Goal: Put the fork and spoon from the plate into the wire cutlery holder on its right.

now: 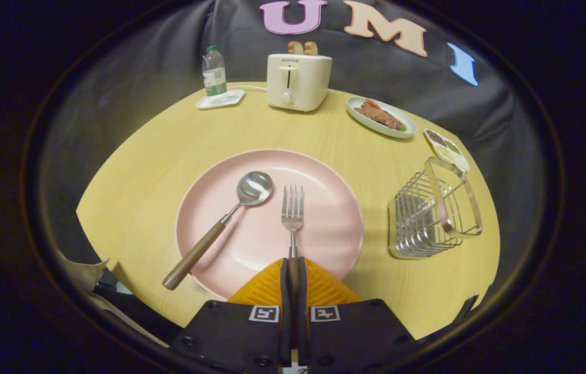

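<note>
Gripper view. Nearest, at 6 o'clock: gripper (pixel 293 270), orange fingers (pixel 267 288) pressed together on the handle of the fork (pixel 293 215), so clenched on the fork. Fork tines pointing to 12 o'clock over the pink plate (pixel 324 176); whether lifted or resting cannot be told. At 10 o'clock from the fingers: spoon (pixel 230 215), bowl on the plate, wooden handle sticking out past the rim toward 7 o'clock. At 3 o'clock from the plate, well apart: wire cutlery holder (pixel 427 221), upright, open-topped.

Handling, as a judgement: fork light, stiff, slim; metal neck slippery, so hold best kept on the handle. Spoon likewise best taken by the overhanging wooden handle, less slick than the bowl. Holder probably light, liable to shift if knocked.
</note>
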Tool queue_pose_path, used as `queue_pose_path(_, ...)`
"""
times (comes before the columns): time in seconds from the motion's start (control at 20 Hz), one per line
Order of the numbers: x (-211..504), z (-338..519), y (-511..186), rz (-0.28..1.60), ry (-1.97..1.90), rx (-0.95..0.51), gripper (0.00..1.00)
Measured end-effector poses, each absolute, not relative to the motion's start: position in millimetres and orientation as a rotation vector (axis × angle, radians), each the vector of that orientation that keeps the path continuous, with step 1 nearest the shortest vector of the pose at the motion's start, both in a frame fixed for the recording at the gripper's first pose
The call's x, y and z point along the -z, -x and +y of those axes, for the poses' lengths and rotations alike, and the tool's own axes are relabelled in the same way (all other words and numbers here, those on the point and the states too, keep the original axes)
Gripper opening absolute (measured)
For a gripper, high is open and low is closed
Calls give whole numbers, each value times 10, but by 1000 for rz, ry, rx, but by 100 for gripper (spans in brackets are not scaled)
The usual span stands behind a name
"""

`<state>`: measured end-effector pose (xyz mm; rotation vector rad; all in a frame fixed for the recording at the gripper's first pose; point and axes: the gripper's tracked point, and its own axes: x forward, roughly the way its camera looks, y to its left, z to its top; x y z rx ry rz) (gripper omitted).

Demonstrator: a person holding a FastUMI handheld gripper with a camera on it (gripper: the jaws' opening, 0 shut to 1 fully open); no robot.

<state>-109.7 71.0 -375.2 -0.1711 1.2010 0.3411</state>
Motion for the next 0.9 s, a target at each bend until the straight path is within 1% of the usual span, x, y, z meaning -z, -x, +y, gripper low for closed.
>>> queue_pose_path(0.2,3481,575,944,1192,184,-396,8)
queue_pose_path(0.4,3175,330,734,1166,217,-420,8)
queue_pose_path(0.9,2869,-580,382,1204,285,-402,8)
